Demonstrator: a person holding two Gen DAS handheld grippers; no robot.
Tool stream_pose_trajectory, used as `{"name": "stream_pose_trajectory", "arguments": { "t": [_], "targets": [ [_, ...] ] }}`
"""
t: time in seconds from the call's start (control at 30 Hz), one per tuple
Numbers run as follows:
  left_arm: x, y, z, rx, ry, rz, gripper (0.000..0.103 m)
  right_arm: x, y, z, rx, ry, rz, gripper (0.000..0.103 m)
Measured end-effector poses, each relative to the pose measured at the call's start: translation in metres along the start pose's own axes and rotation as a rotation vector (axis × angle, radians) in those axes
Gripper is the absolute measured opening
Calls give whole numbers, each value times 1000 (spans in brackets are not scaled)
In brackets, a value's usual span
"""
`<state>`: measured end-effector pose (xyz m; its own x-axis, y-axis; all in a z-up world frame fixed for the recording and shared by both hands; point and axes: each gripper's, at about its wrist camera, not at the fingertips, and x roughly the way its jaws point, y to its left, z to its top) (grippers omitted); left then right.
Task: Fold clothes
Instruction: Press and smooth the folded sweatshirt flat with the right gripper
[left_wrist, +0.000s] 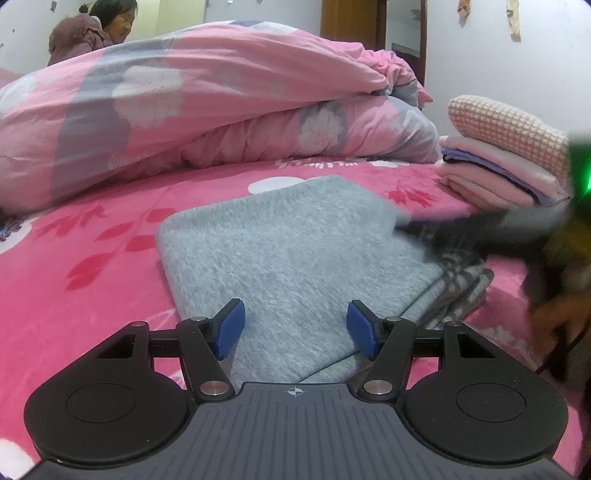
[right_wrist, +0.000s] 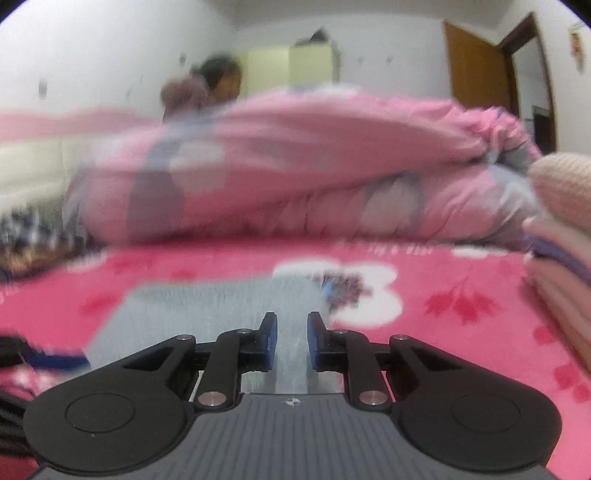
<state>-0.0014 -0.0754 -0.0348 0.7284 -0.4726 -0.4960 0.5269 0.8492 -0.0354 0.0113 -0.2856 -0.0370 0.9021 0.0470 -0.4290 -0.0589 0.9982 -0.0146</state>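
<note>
The folded grey garment (left_wrist: 295, 258) is seen at frame centre, directly ahead of the half-open, empty left gripper (left_wrist: 295, 328); the right gripper (right_wrist: 291, 341) is narrowed, gripping nothing.

My right-wrist view is smeared throughout: the quilt (right_wrist: 295, 166), the person (right_wrist: 207, 88) at upper left and the grey garment (right_wrist: 207, 310) lack sharp edges. In my left-wrist view my right gripper (left_wrist: 424, 225) is a dark blur at right, cut by the frame edge; its jaws are unreadable there. The folded stack (left_wrist: 509, 166) runs behind it.
</note>
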Motion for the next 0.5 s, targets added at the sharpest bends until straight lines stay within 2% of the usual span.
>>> {"name": "stream_pose_trajectory", "arguments": {
  "t": [0.07,0.17,0.27,0.37,0.5],
  "targets": [
    [0,-1,1,3,6,5,62,4,-5,-8,23,-2,17,18],
    [0,-1,3,-13,25,9,62,-2,-11,9,38,13,23,18],
    [1,1,6,-42,48,10,62,-3,-13,29,15,-9,27,18],
    [1,2,8,-46,64,4,62,11,-16,47,9,-14,44,19],
    [2,6,8,-62,71,-15,62,61,-16,38,0,126,97,19]
  ]
}}
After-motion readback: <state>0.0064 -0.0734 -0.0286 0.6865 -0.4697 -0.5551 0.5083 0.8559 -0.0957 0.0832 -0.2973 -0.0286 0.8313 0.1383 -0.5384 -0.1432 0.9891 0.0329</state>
